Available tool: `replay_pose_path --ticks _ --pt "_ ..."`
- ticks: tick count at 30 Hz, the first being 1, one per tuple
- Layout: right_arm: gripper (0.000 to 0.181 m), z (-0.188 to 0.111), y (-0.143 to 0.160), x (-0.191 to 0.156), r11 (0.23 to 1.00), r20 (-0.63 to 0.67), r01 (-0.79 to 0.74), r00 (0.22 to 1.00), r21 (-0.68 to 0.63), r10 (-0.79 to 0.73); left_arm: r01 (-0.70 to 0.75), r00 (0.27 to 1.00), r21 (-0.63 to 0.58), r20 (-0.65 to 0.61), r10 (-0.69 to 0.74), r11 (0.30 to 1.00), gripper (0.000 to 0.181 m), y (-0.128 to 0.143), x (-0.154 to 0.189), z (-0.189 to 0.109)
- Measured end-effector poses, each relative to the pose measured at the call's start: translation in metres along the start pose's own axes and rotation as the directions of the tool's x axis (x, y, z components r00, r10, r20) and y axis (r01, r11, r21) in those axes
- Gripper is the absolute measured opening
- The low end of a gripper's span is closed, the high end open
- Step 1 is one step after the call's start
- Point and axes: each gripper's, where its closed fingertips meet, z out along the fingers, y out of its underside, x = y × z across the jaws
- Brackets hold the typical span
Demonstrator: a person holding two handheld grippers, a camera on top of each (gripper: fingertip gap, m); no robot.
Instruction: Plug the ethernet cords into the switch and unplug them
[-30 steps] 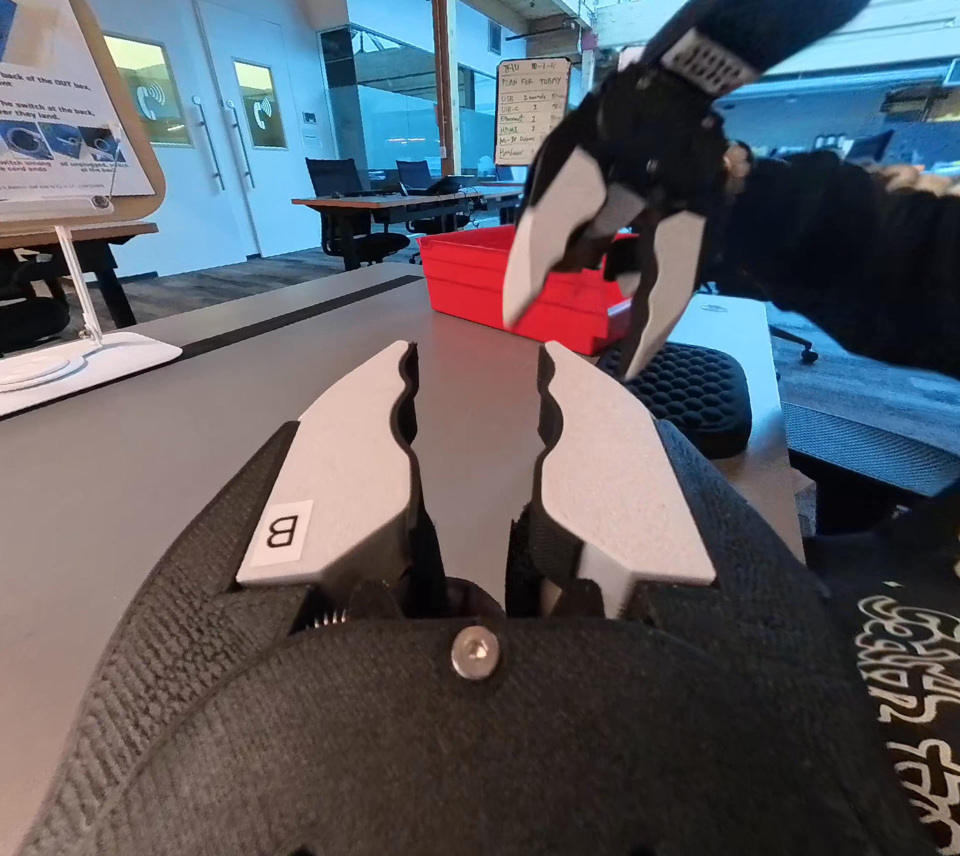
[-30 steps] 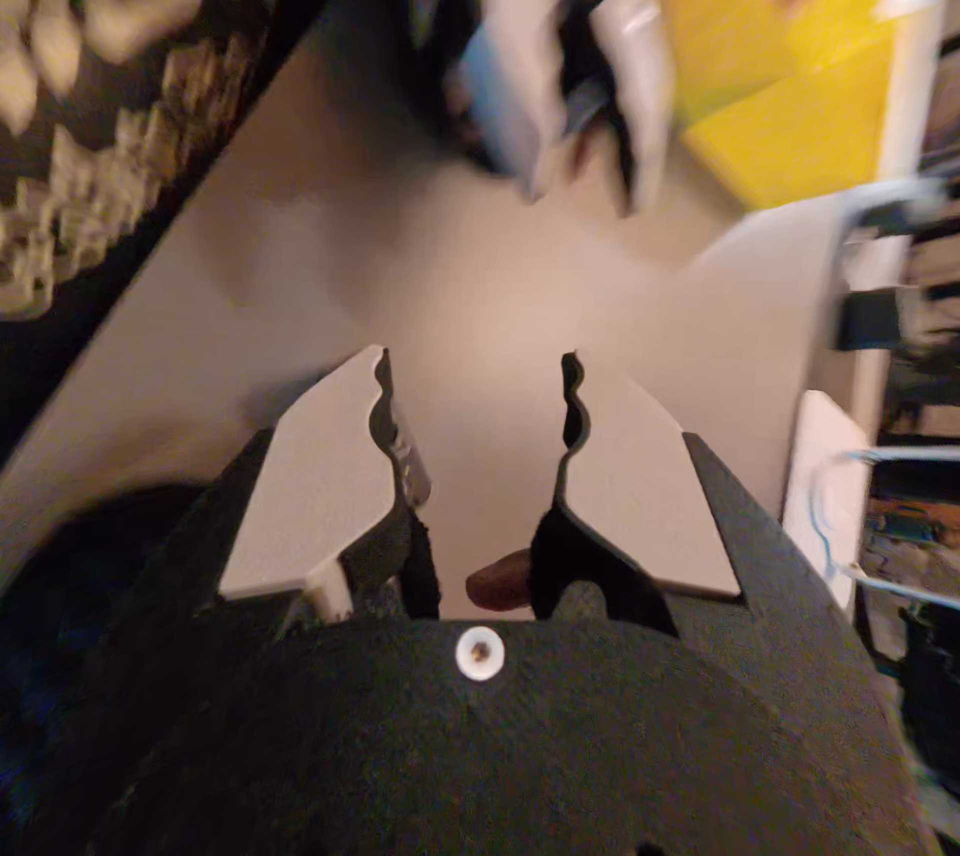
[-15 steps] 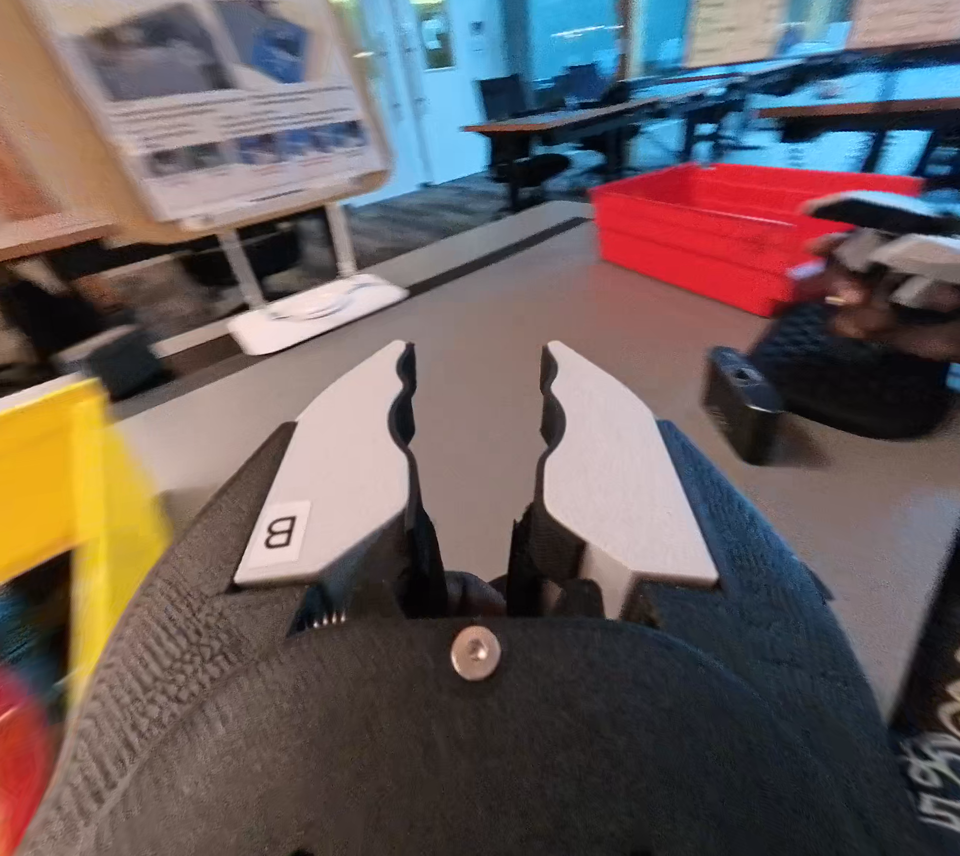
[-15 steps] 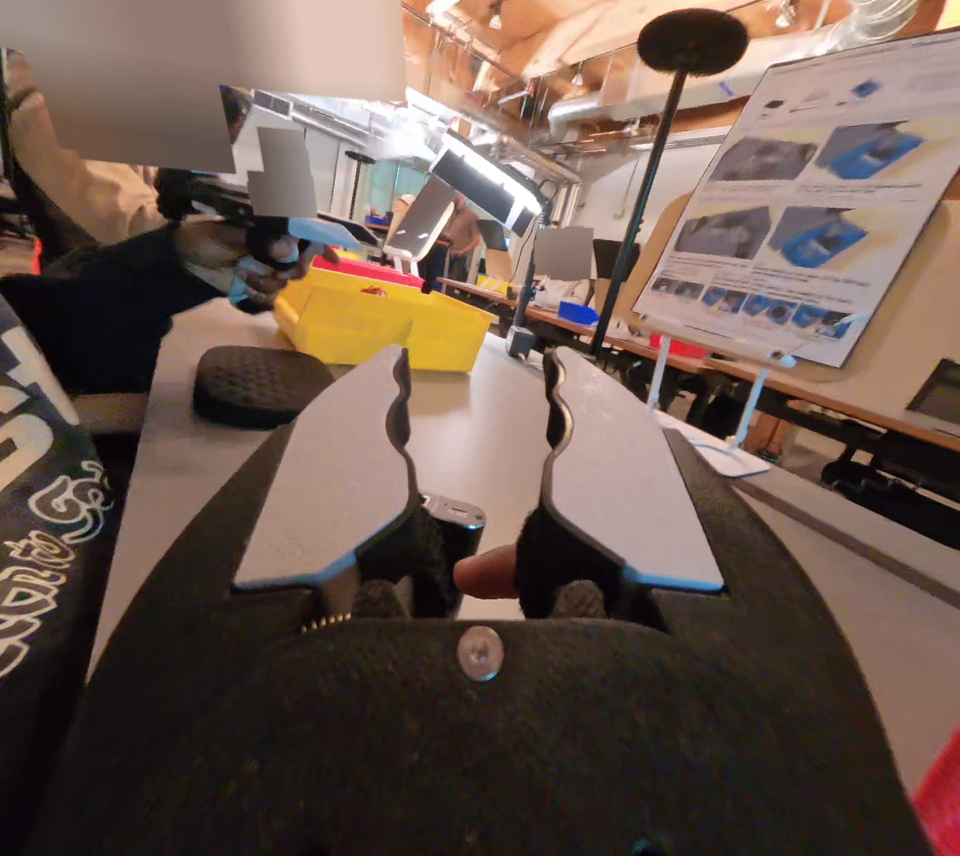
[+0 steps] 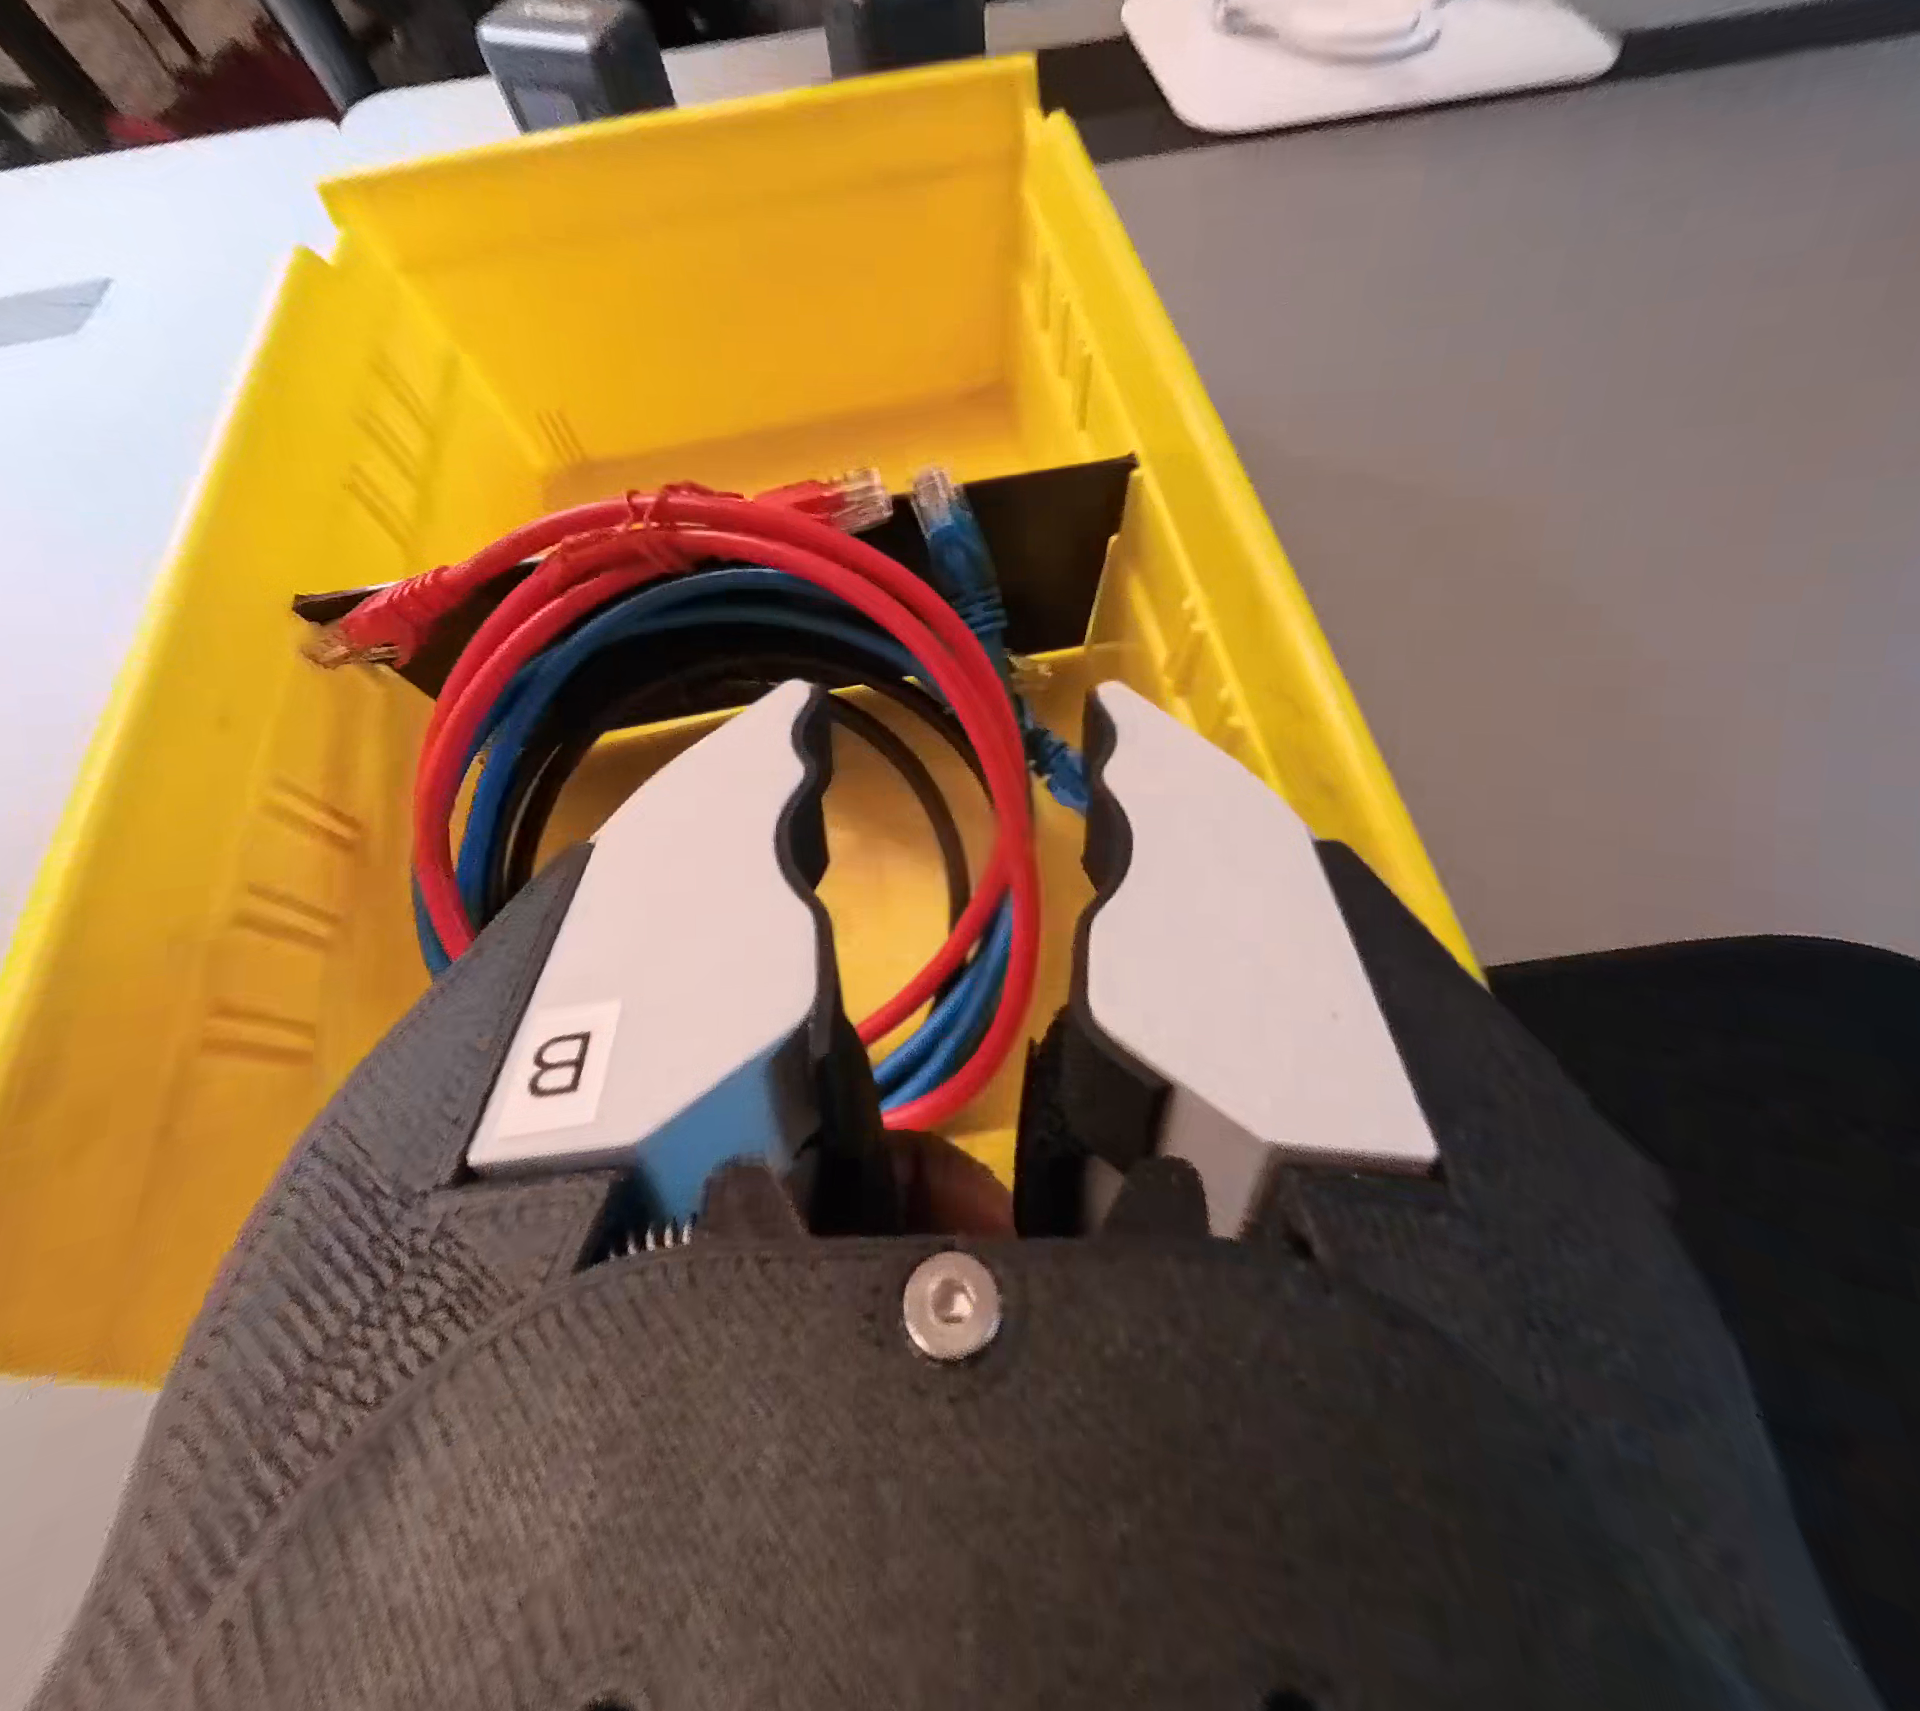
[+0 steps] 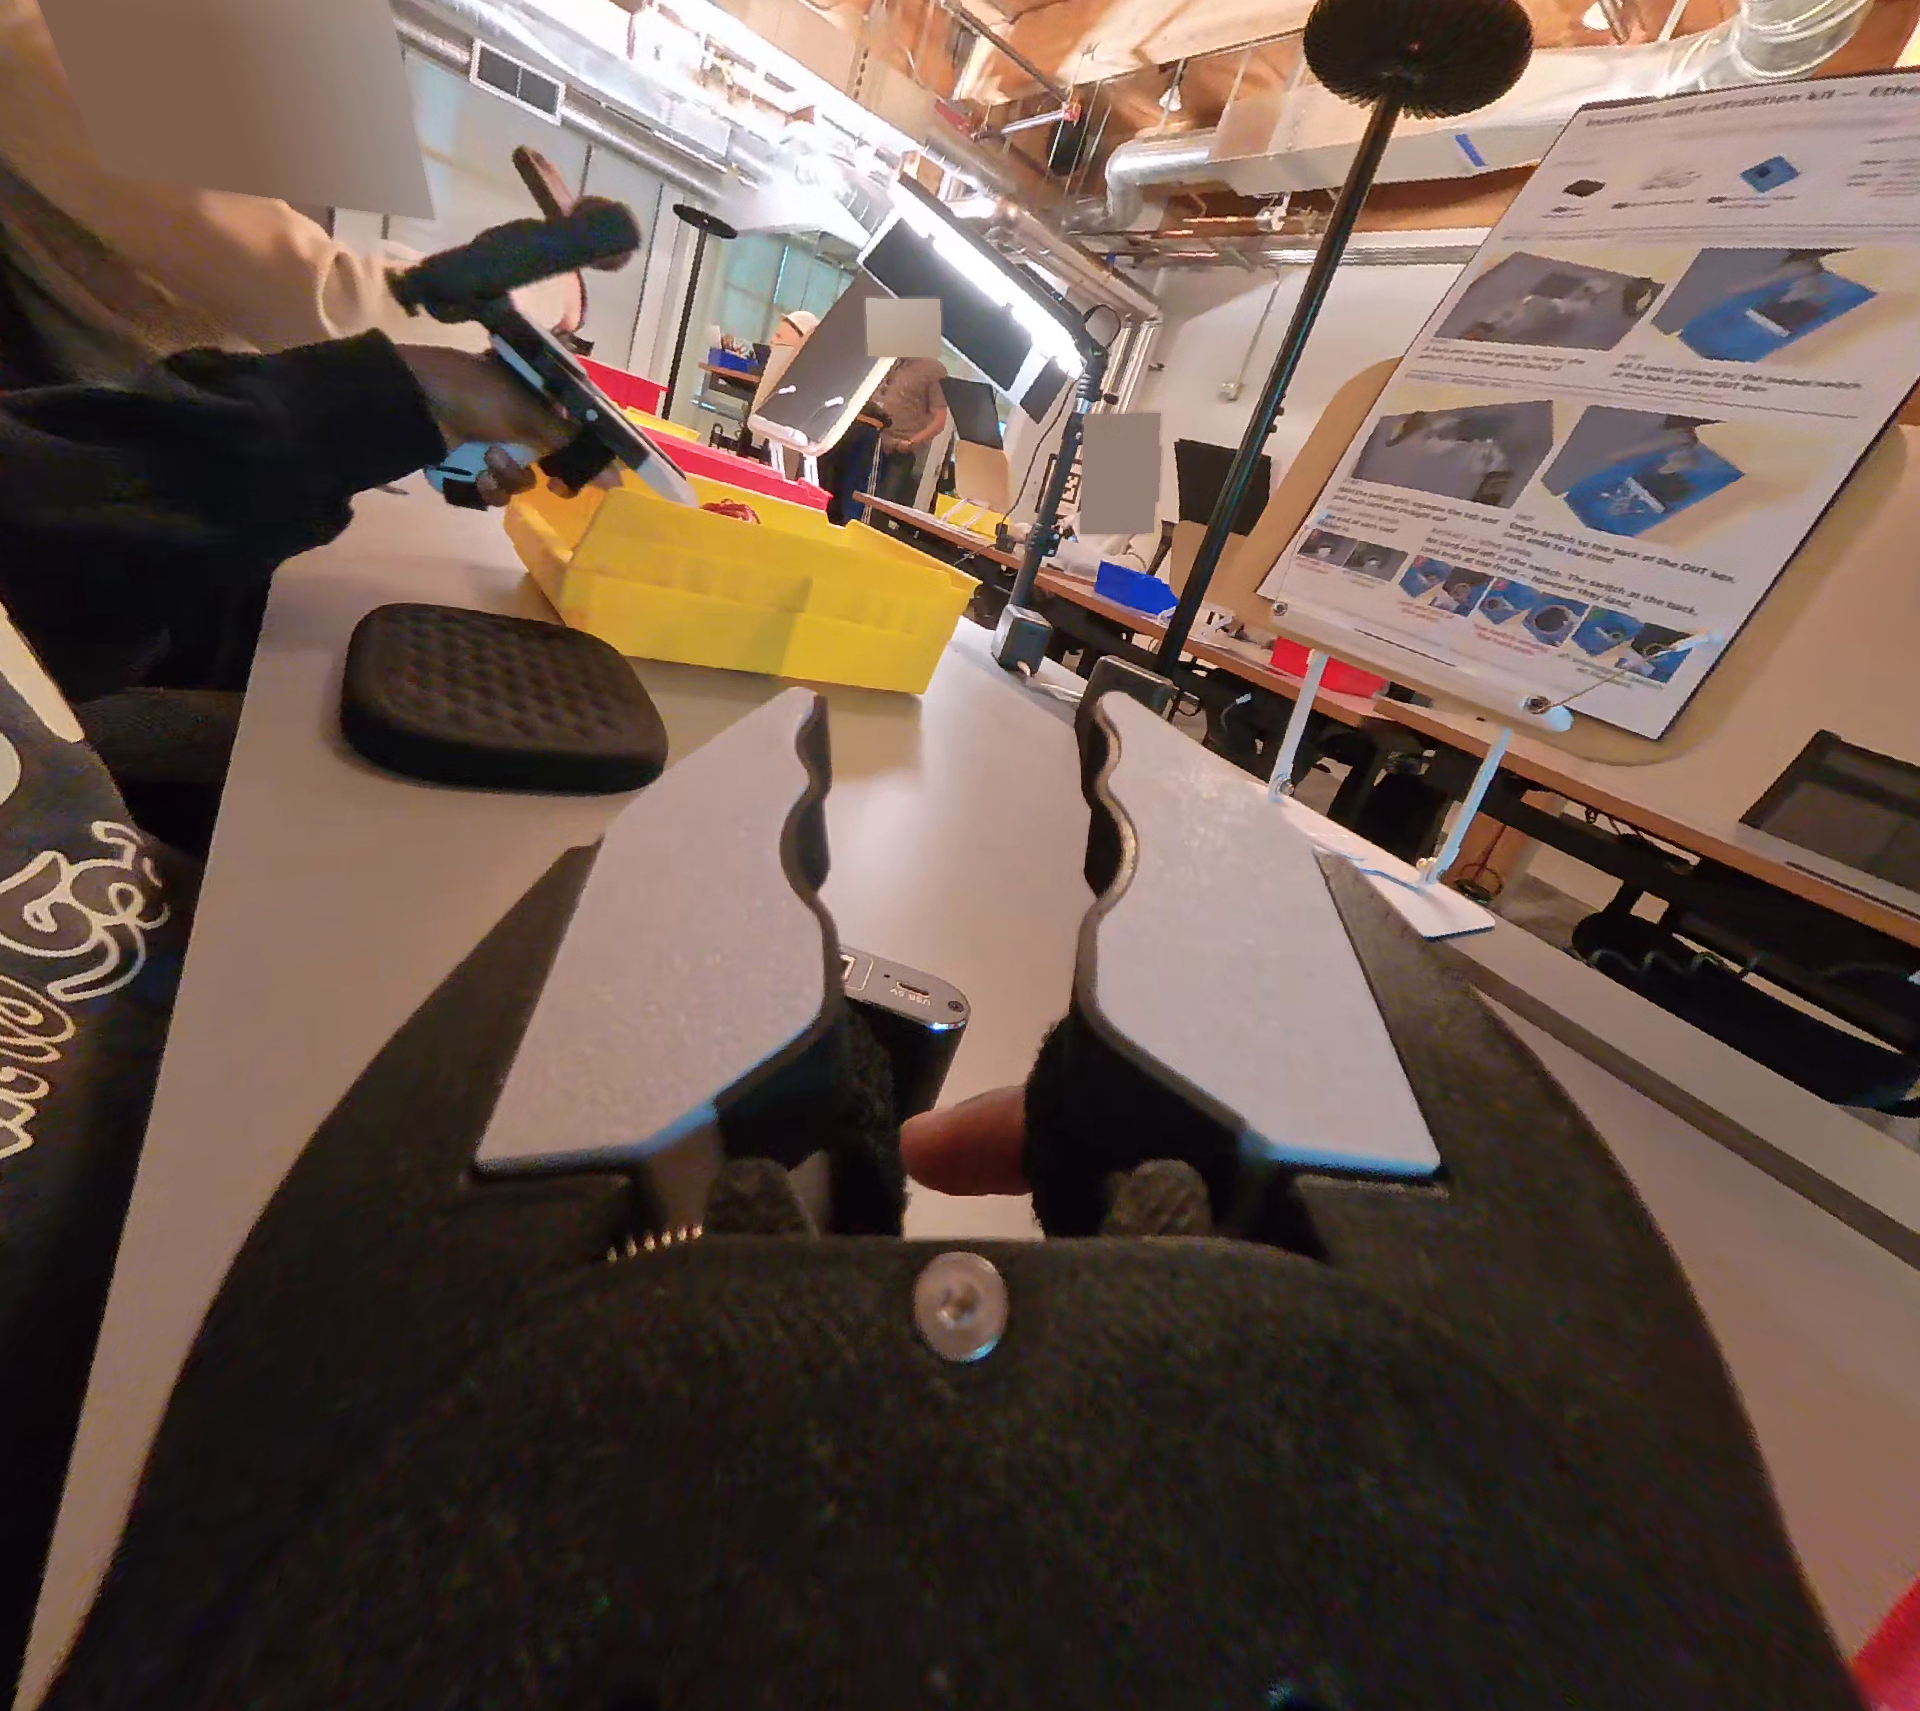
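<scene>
Red cord (image 5: pixel 727 581), blue cord (image 5: pixel 966 581) coiled together in yellow bin (image 5: pixel 727 290), plugs free. Dark switch (image 6: pixel 914 1001) flat on table.

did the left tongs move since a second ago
Yes. The left tongs swung left and tipped down: they faced the red bin a second ago and now hang open over the yellow bin, above the coiled red cord and blue cord.

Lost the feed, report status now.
Left gripper open, over coiled ethernet cords in yellow bin. Right gripper open, empty, switch below it. Nothing plugged; nothing blocking.
</scene>
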Motion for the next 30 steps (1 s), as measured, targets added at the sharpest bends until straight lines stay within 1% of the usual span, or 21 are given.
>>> replay_pose_path --ticks 2,4,6,8,10,13,14,17,18,20,22,24,27,28,30 --pt "0.046 0.000 0.000 0.000 1.000 0.000 0.004 1.000 0.000 -0.004 -0.033 0.999 -0.081 -0.010 0.032 0.996 0.046 0.006 -0.003 0.011" --pt "0.045 0.000 0.001 0.000 1.000 0.000 0.003 1.000 -0.004 -0.003 -0.038 0.999 -0.142 -0.038 0.033 0.989 0.046 0.011 -0.001 0.021" --pt "0.045 0.000 0.001 0.000 1.000 0.000 0.003 1.000 -0.004 -0.003 -0.022 0.999 -0.148 -0.035 0.017 0.989 0.044 0.011 -0.003 0.029" --pt "0.045 0.000 0.000 0.000 1.000 -0.001 0.007 1.000 -0.003 -0.007 -0.010 0.999 -0.152 -0.037 0.005 0.988 0.029 0.014 -0.003 0.034" --pt "0.045 0.001 0.001 -0.001 1.000 0.001 0.014 1.000 -0.006 -0.014 0.005 0.997 -0.123 -0.070 -0.013 0.992 0.016 0.014 0.003 0.034" --pt "0.044 0.001 0.003 -0.003 0.999 0.007 0.027 1.000 -0.017 -0.027 0.001 0.999 -0.048 -0.032 -0.002 0.999 0.013 0.005 0.001 0.025" --pt "0.044 0.002 0.003 -0.004 0.999 0.009 0.033 0.999 -0.019 -0.033 -0.007 1.000 -0.011 -0.013 0.007 1.000 0.013 -0.001 -0.001 0.018" --pt "0.044 0.002 0.004 -0.006 0.998 0.014 0.055 0.998 -0.028 -0.054 -0.065 0.995 0.158 0.080 0.053 0.985 0.011 -0.028 -0.009 -0.011" --pt "0.044 0.003 0.005 -0.007 0.998 0.015 0.061 0.998 -0.031 -0.060 -0.117 0.990 0.233 0.111 0.093 0.965 0.009 -0.040 -0.008 -0.023" --pt "0.043 0.003 0.005 -0.008 0.997 0.018 0.070 0.997 -0.036 -0.069 -0.240 0.968 0.391 0.170 0.186 0.889 0.006 -0.065 0.004 -0.050" --pt "0.043 0.003 0.005 -0.008 0.997 0.016 0.075 0.997 -0.037 -0.074 -0.324 0.946 0.507 0.196 0.259 0.799 0.006 -0.082 0.028 -0.072" --pt "0.043 0.003 0.005 -0.008 0.996 0.015 0.077 0.997 -0.036 -0.077 -0.414 0.909 0.595 0.233 0.345 0.689 0.006 -0.092 0.059 -0.088" --pt "0.042 0.004 0.006 -0.010 0.995 0.015 0.091 0.996 -0.040 -0.090 -0.549 0.829 0.618 0.322 0.456 0.562 0.006 -0.091 0.104 -0.093" --pt "0.042 0.004 0.006 -0.010 0.994 0.016 0.099 0.995 -0.044 -0.098 -0.597 0.794 0.609 0.353 0.495 0.522 0.005 -0.088 0.119 -0.091" --pt "0.042 0.005 0.008 -0.012 0.992 0.021 0.117 0.993 -0.054 -0.116 -0.660 0.731 0.591 0.361 0.580 0.464 0.005 -0.078 0.151 -0.080"
